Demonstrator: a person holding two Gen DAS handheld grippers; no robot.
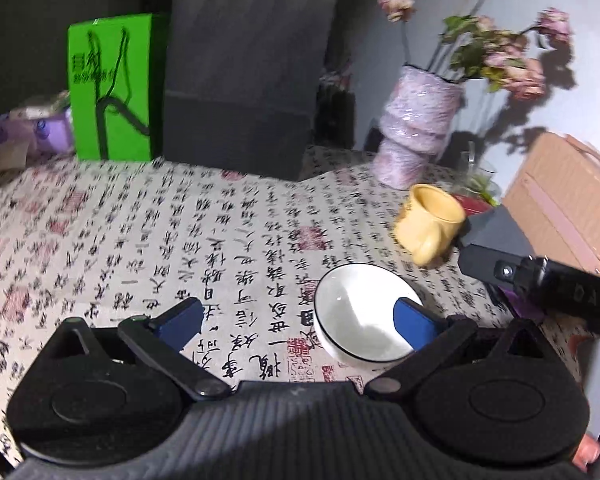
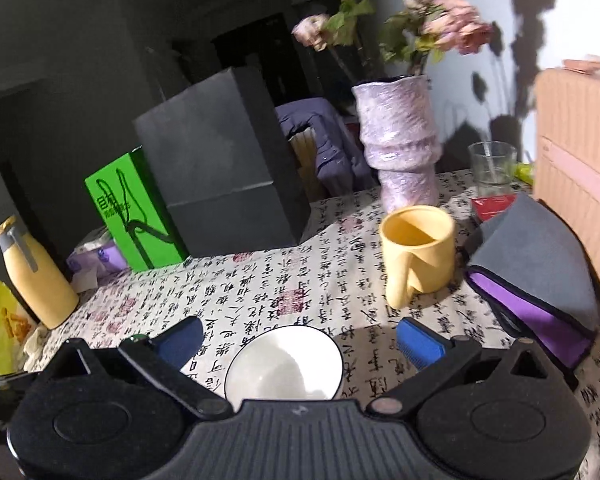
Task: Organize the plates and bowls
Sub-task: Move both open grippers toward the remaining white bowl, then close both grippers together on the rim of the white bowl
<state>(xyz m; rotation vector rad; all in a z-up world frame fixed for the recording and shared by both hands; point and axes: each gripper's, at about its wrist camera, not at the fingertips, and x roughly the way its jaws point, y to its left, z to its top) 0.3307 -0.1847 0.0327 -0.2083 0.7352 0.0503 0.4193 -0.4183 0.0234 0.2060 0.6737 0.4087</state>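
Here, much is cut off or blurred: the left wrist view is smeared by motion, the pink case (image 2: 576, 168) is clipped by the frame edge, and the near rim of the white bowl (image 2: 283, 364) is hidden behind the right gripper's body in the right wrist view. What lies behind the grey box (image 2: 220, 172) cannot be made out clearly.

The bowl is seen to be empty, as is the yellow mug (image 2: 418, 254), which is stood upright on the bench (image 2: 260, 280) with its handle turned toward the camera. Wilted pink flowers are held in the lilac vase (image 2: 400, 140), and a thin stick or straw is held in the clear glass (image 2: 492, 168) behind the folded grey and purple cloth (image 2: 536, 264). A green bag (image 2: 134, 216) and a yellow bottle (image 2: 36, 272) are placed farther left.

The bowl is set on the script-printed cloth of the bench. The fingers (image 2: 418, 342) of the right gripper (image 2: 300, 340) are spread wide, and the bowl is placed between them, nearer the left one, with nothing gripped. The left gripper (image 1: 300, 320) is likewise spread wide; its right finger (image 1: 414, 322) is shown over the bowl (image 1: 364, 312), though contact cannot be told. The other gripper (image 1: 540, 276) is seen at the right edge of the left wrist view.
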